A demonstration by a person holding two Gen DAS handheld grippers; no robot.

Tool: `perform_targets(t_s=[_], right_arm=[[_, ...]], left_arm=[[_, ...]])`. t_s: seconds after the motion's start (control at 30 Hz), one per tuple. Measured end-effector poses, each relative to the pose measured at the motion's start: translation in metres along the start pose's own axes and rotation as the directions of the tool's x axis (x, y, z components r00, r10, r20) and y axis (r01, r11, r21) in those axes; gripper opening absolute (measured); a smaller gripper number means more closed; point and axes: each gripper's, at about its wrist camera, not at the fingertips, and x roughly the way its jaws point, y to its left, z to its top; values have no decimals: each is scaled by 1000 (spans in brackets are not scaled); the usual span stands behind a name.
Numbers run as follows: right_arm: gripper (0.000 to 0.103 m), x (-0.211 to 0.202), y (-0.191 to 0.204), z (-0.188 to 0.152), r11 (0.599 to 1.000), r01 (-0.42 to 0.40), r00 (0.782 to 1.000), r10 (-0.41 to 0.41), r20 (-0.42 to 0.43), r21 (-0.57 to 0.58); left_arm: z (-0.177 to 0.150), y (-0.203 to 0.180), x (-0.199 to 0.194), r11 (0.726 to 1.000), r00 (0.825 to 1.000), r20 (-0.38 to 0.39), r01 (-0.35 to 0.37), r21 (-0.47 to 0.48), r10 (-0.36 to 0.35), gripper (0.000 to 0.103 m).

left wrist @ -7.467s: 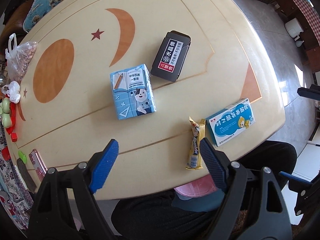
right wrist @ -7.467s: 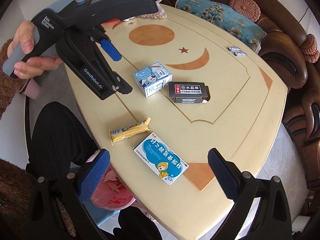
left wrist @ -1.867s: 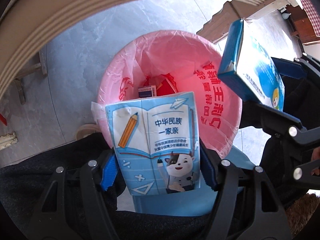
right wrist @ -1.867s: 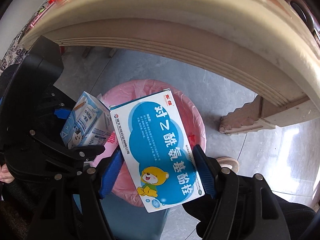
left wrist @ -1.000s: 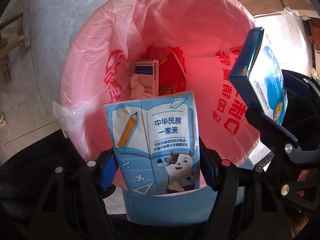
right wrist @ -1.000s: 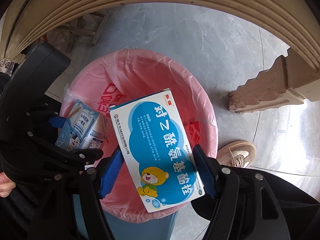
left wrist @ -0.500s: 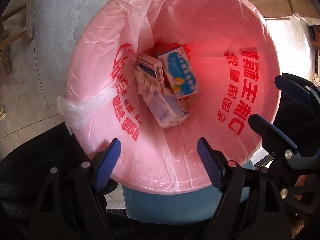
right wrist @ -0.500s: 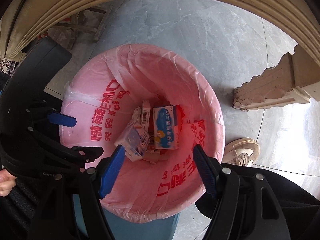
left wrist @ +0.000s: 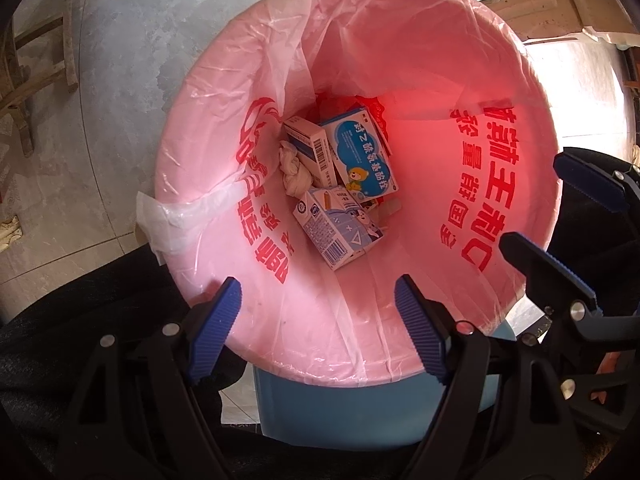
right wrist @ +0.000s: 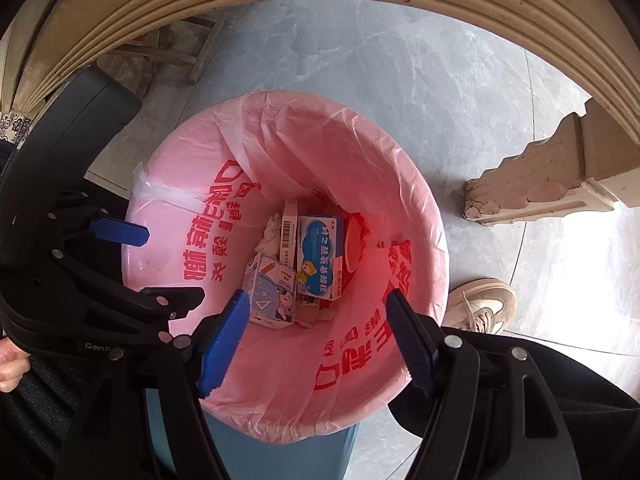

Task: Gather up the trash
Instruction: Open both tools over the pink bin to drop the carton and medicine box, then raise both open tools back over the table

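left gripper [left wrist: 318, 320] jaws apart, empty | right gripper [right wrist: 314, 338] jaws apart, empty | milk carton [left wrist: 338, 228] and medicine box [left wrist: 362, 156] below both, inside bin [left wrist: 200, 184] | table trash not visible; probably some remains

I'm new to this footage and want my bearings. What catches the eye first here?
The pink bin liner with red lettering fills both views. At its bottom lie a blue medicine box and a pale-blue milk carton. Both the left gripper and the right gripper hover open and empty above.
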Motion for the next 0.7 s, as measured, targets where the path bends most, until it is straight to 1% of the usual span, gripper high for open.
perform_targets(t_s=[0.1, 0.2, 0.3, 0.37, 0.47, 0.5, 0.57, 0.6, 0.63, 0.7], right_arm=[[69, -5, 3, -2, 1000, 13, 1000, -12, 10, -12], [69, -18, 6, -5, 1000, 17, 999, -17, 29, -21], [69, -38, 14, -10, 999, 28, 998, -26, 61, -41], [69, -57, 20, -13, 998, 12, 997, -7, 83, -59], [69, -98, 30, -19, 995, -20, 991, 33, 126, -100], [69, -115, 33, -20, 993, -28, 988, 46, 147, -119], [71, -151, 38, -19, 988, -36, 979, 65, 191, -150], [81, -170, 38, -18, 986, -44, 974, 78, 213, -162], [87, -189, 38, -15, 984, -52, 967, 92, 236, -170], [88, -227, 35, -7, 980, -68, 954, 118, 274, -187]], left_arm=[[-5, -2, -6, 1000, 999, 26, -22, 10, 22, 77], [-12, -4, -19, 999, 998, 64, -23, 22, 22, 77], [-23, -9, -37, 998, 993, 113, -43, 37, 38, 77], [-36, -14, -56, 996, 986, 159, -68, 49, 60, 77], [-59, -21, -97, 992, 965, 247, -105, 75, 83, 77], [-67, -22, -113, 990, 956, 280, -115, 86, 86, 77], [-83, -24, -152, 985, 932, 348, -144, 99, 101, 77], [-90, -24, -171, 983, 921, 377, -150, 104, 100, 77], [-96, -24, -193, 982, 909, 404, -155, 111, 98, 79], [-105, -23, -231, 975, 887, 448, -185, 125, 111, 82]])
